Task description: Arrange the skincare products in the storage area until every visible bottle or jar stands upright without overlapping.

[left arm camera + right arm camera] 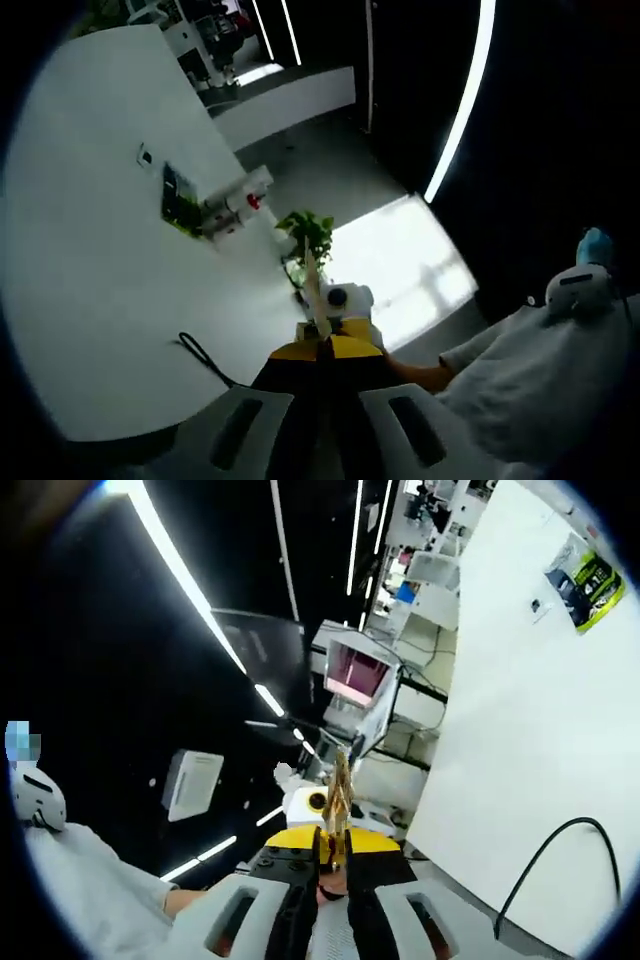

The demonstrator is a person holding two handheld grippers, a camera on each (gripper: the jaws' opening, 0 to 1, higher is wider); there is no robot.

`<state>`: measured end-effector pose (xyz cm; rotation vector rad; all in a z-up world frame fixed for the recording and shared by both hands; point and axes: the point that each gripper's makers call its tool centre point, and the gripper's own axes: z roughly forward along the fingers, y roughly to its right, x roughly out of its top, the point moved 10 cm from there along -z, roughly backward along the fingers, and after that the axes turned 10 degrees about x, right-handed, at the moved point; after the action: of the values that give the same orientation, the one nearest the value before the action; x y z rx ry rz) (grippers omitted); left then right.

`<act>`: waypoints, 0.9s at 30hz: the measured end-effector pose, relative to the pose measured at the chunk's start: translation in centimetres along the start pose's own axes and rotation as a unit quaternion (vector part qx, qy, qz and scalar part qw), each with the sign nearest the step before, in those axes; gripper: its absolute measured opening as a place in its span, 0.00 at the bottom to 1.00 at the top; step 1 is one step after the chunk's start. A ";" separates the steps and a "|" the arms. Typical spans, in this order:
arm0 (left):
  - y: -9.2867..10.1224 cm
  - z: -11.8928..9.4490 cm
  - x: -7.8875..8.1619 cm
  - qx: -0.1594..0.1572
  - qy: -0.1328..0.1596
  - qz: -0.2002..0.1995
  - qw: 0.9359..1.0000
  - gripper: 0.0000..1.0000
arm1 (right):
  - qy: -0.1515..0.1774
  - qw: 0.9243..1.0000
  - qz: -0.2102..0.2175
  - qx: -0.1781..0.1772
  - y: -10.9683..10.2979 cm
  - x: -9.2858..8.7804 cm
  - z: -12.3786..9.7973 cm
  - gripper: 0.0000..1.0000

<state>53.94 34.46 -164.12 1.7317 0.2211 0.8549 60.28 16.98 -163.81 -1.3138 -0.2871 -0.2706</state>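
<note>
Two grippers, both with jaws pressed together on nothing: your left gripper (318,325) low centre of the left gripper view, your right gripper (338,810) low centre of its own. Skincare bottles (238,203) lie clustered on the white table (90,260), upper left, beside a green plant (308,235).

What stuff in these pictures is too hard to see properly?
- Left gripper view: the skincare products on the white table are too small and far to count or tell upright.
- Left gripper view: the plant has its base hidden behind the gripper.
- Right gripper view: the green-edged packet is tiny; its label is unreadable.
</note>
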 end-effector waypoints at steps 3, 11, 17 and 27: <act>0.0 0.2 0.0 -0.002 0.001 0.002 1.000 0.00 | -0.002 1.000 0.005 0.004 0.0 -0.2 0.2 0.00; 0.0 0.5 -0.3 0.006 -0.011 0.000 1.000 0.00 | -0.027 0.999 -0.027 -0.016 0.0 0.1 -0.2 0.00; -0.1 0.8 -0.5 0.006 -0.024 -0.002 1.000 0.00 | -0.045 0.999 -0.018 -0.021 0.0 0.5 -0.7 0.00; -0.1 1.0 -0.8 0.003 -0.048 -0.011 0.999 0.00 | -0.043 0.999 -0.015 -0.017 -0.5 2.9 -2.2 0.00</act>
<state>53.98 33.29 -164.67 1.7676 0.1788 0.7542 62.89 14.64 -162.85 -1.3582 -0.3775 -0.2456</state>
